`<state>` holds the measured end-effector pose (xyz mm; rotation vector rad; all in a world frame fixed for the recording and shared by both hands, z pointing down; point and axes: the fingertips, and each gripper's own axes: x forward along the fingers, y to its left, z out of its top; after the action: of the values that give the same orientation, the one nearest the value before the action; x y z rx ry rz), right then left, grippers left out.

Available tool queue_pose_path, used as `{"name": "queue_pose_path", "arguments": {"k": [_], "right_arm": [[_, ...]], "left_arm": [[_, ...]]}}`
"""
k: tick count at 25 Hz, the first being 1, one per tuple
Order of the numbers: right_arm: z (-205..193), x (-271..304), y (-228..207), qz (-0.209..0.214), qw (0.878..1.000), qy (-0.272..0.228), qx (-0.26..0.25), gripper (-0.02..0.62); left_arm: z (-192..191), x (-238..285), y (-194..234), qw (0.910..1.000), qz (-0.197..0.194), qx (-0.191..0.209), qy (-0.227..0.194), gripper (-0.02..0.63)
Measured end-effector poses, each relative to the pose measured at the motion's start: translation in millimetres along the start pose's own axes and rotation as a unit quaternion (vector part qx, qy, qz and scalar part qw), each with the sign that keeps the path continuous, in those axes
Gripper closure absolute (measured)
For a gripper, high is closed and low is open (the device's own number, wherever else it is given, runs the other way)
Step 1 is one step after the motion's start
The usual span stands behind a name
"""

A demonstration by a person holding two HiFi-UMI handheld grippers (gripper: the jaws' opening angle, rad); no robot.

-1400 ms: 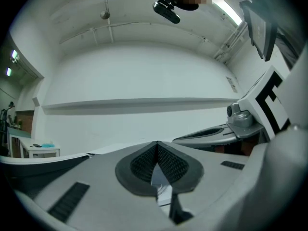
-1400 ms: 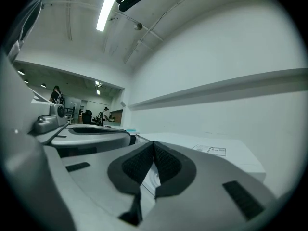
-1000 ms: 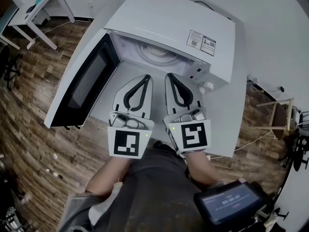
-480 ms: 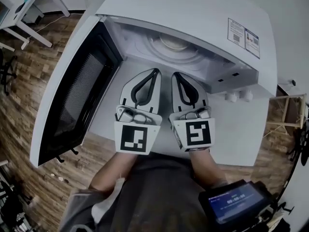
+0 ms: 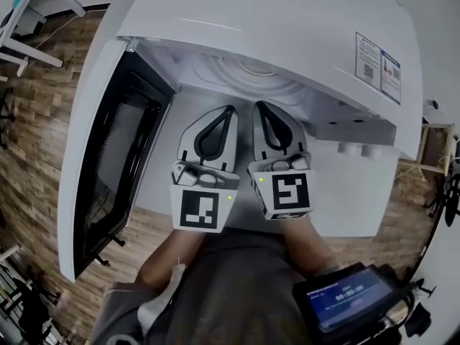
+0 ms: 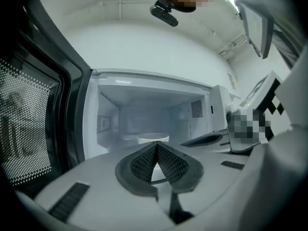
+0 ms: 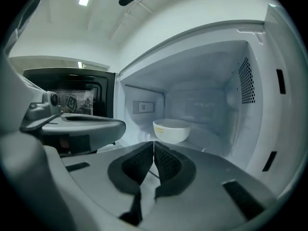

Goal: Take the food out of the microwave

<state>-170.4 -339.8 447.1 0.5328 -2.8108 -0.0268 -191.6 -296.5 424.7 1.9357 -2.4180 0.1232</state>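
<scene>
Centre frame, left gripper (image 5: pixel 227 113) and right gripper (image 5: pixel 260 108), both pressed together, empty, face the open microwave (image 5: pixel 287 27) holding a white bowl (image 7: pixel 171 130).

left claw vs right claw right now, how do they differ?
Left claw sits by the open door; right claw sits toward the knobs. In its own view the left claw's tips overlap the bowl; the right claw's view shows the bowl clear above its tips. Shared: both shut, empty, aimed into the microwave.
</scene>
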Motion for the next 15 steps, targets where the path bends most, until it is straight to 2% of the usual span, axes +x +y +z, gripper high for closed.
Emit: {"name": "queue_pose_path", "arguments": {"k": [15], "right_arm": [[4.8, 10.2, 1.0, -0.01, 1.0, 0.0, 0.0, 0.571]], "left_arm": [[3.1, 2.0, 6.5, 0.9998, -0.011, -0.014, -0.002, 0.598]]}}
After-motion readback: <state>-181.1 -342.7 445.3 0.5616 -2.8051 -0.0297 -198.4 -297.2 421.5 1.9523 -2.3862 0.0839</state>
